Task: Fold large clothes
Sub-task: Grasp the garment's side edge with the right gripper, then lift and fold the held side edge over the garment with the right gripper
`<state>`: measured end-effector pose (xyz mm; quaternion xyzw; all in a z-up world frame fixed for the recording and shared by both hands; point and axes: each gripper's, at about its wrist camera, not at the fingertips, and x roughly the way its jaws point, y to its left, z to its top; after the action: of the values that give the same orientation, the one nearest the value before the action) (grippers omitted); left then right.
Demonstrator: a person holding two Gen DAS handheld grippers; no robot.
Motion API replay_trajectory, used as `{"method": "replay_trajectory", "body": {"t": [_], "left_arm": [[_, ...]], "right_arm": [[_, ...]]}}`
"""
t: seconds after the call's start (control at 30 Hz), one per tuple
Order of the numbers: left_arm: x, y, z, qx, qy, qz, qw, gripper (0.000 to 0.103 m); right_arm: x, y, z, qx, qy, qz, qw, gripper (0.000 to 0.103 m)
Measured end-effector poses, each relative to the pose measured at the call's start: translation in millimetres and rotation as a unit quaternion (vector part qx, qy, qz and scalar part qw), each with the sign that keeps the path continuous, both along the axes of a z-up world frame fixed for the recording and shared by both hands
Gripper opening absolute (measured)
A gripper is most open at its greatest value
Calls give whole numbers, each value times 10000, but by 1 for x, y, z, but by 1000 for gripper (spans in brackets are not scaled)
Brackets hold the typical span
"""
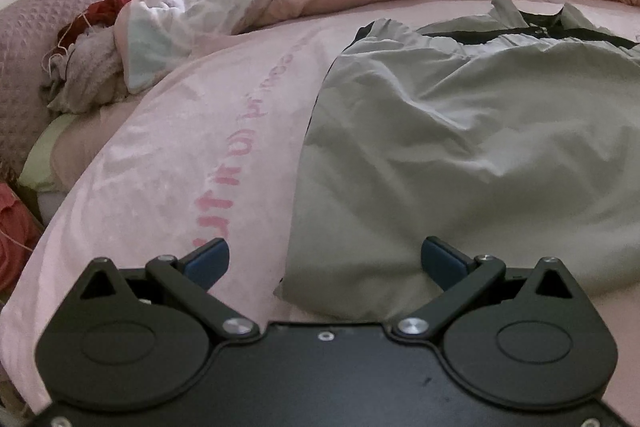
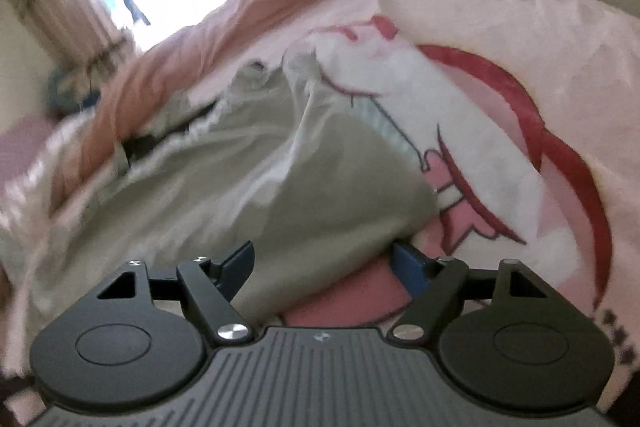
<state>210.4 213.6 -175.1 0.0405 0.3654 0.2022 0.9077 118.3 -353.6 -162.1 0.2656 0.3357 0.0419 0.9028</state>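
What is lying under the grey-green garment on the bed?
The grey-green garment lies spread on a pink printed bedcover, whose lettering and red cartoon print show beside it. The part of the print beneath the garment is covered and cannot be seen.

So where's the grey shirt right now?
The grey shirt lies flat on the pink bedsheet, right side of the left wrist view, before the open left gripper.

I log the left gripper: matte black body, two round side discs, silver screws at the link pivots, blue pads on black fingers. Right gripper: same black linkage and blue pads, but I see a ribbed grey top plate.
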Motion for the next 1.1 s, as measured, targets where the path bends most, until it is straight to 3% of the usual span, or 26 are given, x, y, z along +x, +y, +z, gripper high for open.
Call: {"method": "replay_trajectory", "body": {"t": [0.13, 0.23, 0.43, 0.5, 0.53, 0.67, 0.77, 0.8, 1.0, 1.1], "left_arm": [[2, -1, 0, 37, 8, -23, 10000, 103], [2, 1, -1, -1, -10, -22, 10000, 103], [4, 4, -1, -133, -54, 28, 9999, 103], [5, 4, -1, -150, -66, 50, 9999, 103], [6, 4, -1, -139, -64, 59, 9999, 103], [5, 4, -1, -36, -23, -28, 10000, 103], [6, 8, 0, -112, -29, -54, 9999, 103], [7, 8, 1, -116, -28, -60, 9999, 103], [18, 12, 9, -143, -28, -187, 9997, 103], [21, 17, 12, -337, -113, -291, 9989, 103]], "right_arm": [[17, -15, -4, 325, -98, -166, 9993, 82], [35, -38, -12, 967, -148, -117, 9951, 81], [68, -68, -25, 1864, -77, 706, 9799, 80], [73, -65, -25, 2045, 114, 875, 9749, 36], [73, -64, -24, 2052, 152, 966, 9738, 23], [53, -52, -4, 1616, -307, 1021, 9811, 20], [64, -42, -17, 985, 36, 910, 9910, 19], [65, -45, -22, 1112, 51, 839, 9902, 17], [29, -2, 31, 886, -1029, 922, 9864, 15], [21, 46, 60, 1014, -1454, 1341, 9750, 14]]}}
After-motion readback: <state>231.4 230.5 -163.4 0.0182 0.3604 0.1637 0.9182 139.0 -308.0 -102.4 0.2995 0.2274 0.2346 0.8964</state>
